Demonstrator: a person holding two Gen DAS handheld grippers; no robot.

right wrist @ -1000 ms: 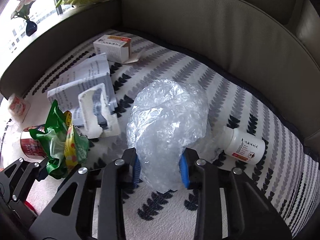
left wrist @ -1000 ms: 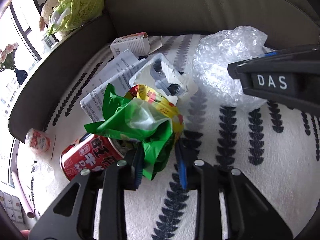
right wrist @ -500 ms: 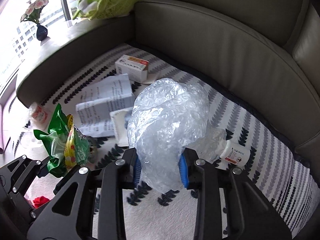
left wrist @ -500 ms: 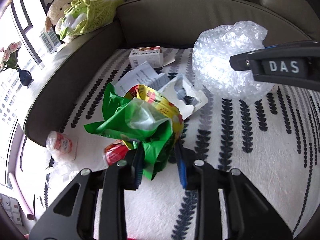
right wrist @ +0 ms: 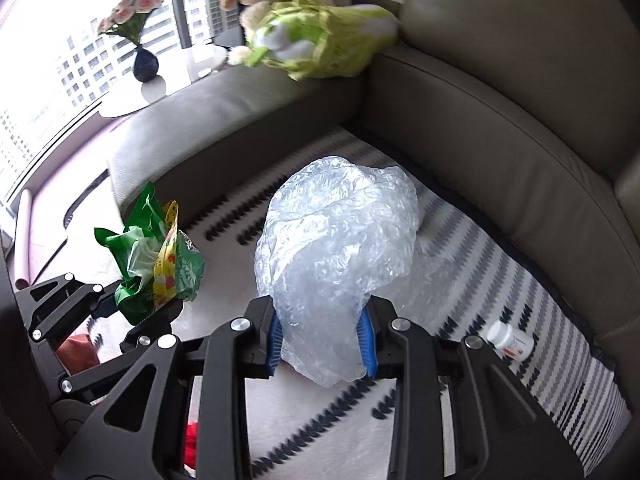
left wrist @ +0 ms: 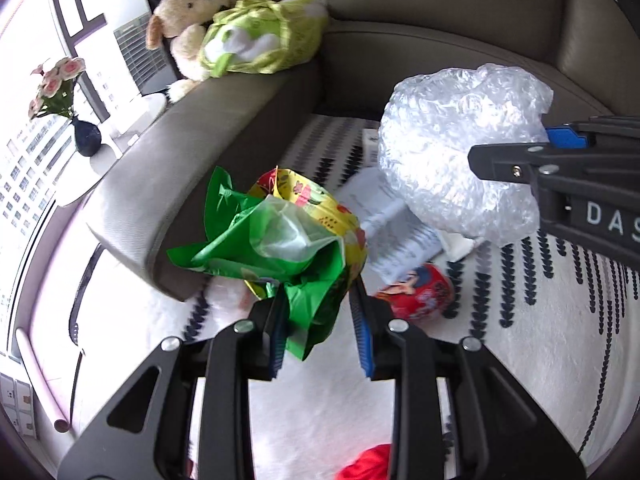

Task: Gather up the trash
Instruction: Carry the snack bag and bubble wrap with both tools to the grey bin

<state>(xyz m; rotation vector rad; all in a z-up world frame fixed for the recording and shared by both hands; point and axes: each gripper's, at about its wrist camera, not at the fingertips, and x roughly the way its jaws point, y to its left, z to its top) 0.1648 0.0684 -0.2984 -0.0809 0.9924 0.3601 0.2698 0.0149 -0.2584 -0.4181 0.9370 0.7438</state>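
Grey sofa (right wrist: 500, 128) with a leaf-print blanket (right wrist: 480, 280) below: left hand-held gripper (left wrist: 320, 336) clenched on crumpled green-yellow wrappers (left wrist: 288, 240) fanning toward twelve o'clock; at three o'clock, right hand-held gripper (right wrist: 322, 340) clamps the bubble wrap (right wrist: 336, 248), bulging toward twelve.

Both wrist views look steeply down from well above the sofa (left wrist: 440, 64); both share its patterned blanket (right wrist: 500, 280), armrest, window side.

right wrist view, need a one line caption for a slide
Right gripper lifts a wad of bubble wrap above the patterned sofa cover; left gripper holds crumpled snack bags.
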